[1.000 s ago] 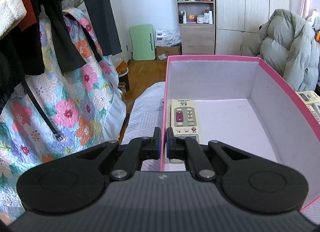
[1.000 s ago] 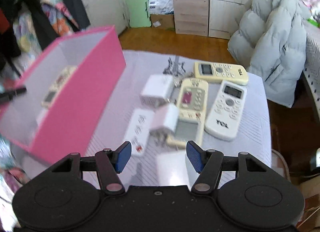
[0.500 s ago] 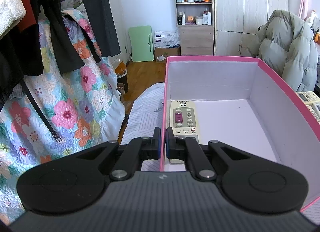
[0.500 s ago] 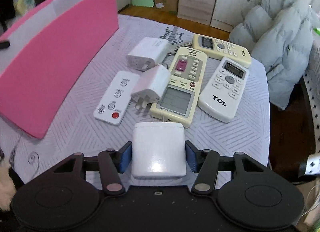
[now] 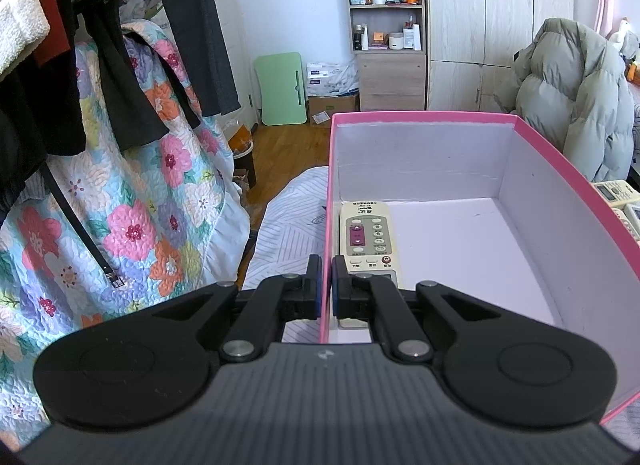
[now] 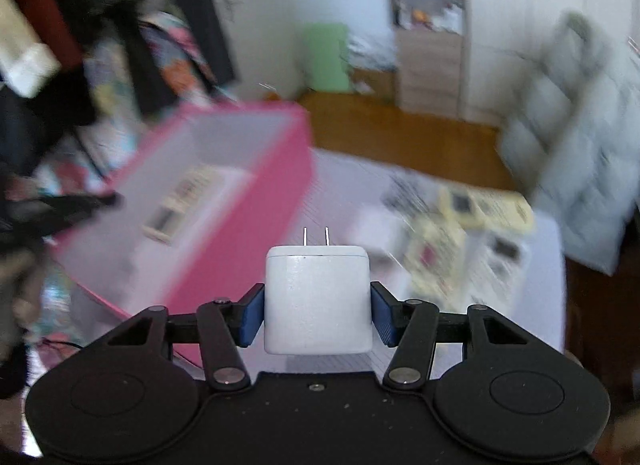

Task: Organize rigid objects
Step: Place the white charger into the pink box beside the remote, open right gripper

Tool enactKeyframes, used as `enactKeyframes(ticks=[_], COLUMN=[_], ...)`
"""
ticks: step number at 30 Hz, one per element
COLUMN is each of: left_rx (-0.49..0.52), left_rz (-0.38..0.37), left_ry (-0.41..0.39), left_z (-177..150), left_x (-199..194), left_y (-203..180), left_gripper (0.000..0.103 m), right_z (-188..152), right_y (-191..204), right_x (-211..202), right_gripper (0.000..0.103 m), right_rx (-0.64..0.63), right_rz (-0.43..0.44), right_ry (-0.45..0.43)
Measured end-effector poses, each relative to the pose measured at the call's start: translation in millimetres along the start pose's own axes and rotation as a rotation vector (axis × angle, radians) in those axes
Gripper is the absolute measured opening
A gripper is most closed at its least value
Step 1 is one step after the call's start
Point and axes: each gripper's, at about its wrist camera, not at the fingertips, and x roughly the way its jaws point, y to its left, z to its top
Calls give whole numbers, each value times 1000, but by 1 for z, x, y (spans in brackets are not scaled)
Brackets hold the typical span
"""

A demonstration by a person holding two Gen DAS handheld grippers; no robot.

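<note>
Now your right gripper pinching the charger right of the box, your left gripper clamped on its wall, remotes seemingly beyond, blurred.

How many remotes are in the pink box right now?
1. A single remote lies flat against the left wall of the box, near the left gripper clamping that wall. The gripper body hides the near end, so something there could be missed.

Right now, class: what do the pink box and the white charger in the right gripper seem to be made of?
Pink box: probably cardboard, with thin straight walls, a matte pink outside and a plain pale lining. White charger: looks like hard moulded plastic, smooth with a slight sheen and rounded corners; its two thin prongs appear to be metal.
</note>
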Motion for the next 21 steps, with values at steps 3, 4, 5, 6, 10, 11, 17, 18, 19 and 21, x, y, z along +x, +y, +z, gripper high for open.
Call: enactKeyframes(ticks=[3, 4, 5, 6, 10, 11, 17, 18, 19, 21], left_rx=[5, 6, 6, 6, 8, 7, 9, 12, 12, 8], left_rz=[-2, -3, -4, -6, -4, -6, -10, -11, -15, -17], left_ry=[-6, -7, -7, -8, -14, -13, -11, -13, -13, -13], left_z=[0, 1, 2, 1, 1, 1, -1, -1, -1, -1], left_x=[-1, -1, 0, -1, -1, -1, 1, 1, 2, 2], left_y=[0, 0, 0, 0, 0, 0, 1, 1, 1, 2], left_gripper=[4, 4, 4, 4, 4, 4, 4, 4, 4, 4], right_z=[30, 41, 50, 59, 95, 103, 130, 130, 130, 132], right_y=[26, 35, 41, 48, 86, 96, 103, 100, 99, 101], right_x=[2, 7, 12, 20, 60, 73, 162, 176, 187, 207], right_gripper=[60, 60, 60, 60, 60, 60, 60, 60, 60, 60], right_rx=[-36, -33, -26, -14, -19, -45, 60, 91, 102, 112], right_rz=[87, 128, 163, 199, 208, 188, 139, 122, 106, 75], right_ry=[-29, -28, -20, -3, 75, 93, 264, 290, 307, 334])
